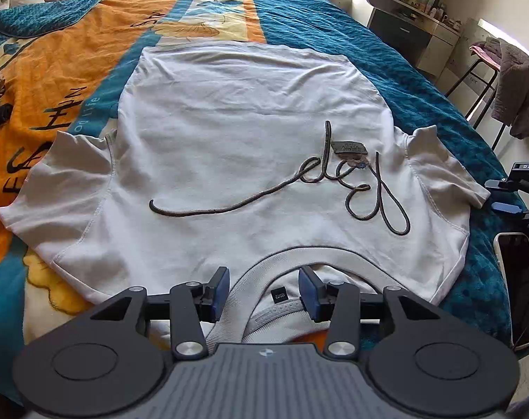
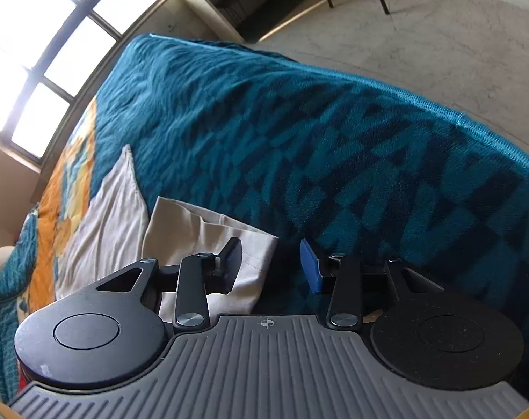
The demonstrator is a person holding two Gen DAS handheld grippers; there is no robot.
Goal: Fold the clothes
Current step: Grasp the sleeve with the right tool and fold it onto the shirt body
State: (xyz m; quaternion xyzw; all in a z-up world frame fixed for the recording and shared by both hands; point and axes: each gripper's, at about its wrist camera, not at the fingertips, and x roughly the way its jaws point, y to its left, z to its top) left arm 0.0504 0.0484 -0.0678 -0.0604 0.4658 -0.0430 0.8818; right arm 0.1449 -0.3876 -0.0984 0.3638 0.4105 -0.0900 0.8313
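Observation:
A white T-shirt (image 1: pixel 236 146) with dark cursive lettering lies flat, front up, on the bed, its collar (image 1: pixel 313 255) nearest me and both short sleeves spread out. My left gripper (image 1: pixel 263 291) is open, its blue pads straddling the collar's near side, holding nothing. My right gripper (image 2: pixel 270 264) is open at the shirt's right sleeve (image 2: pixel 208 241); its left finger (image 2: pixel 231 262) lies over the sleeve hem and its right pad is over the blanket. It also shows at the right edge of the left wrist view (image 1: pixel 509 195), beside the sleeve tip.
The bed has a teal, orange and cream blanket (image 1: pixel 334 28). A phone (image 1: pixel 519 289) lies at the bed's right edge. A stool with clothes (image 1: pixel 509 80) and a dresser (image 1: pixel 404 24) stand to the right. Bare floor (image 2: pixel 439 35) lies beyond the bed edge.

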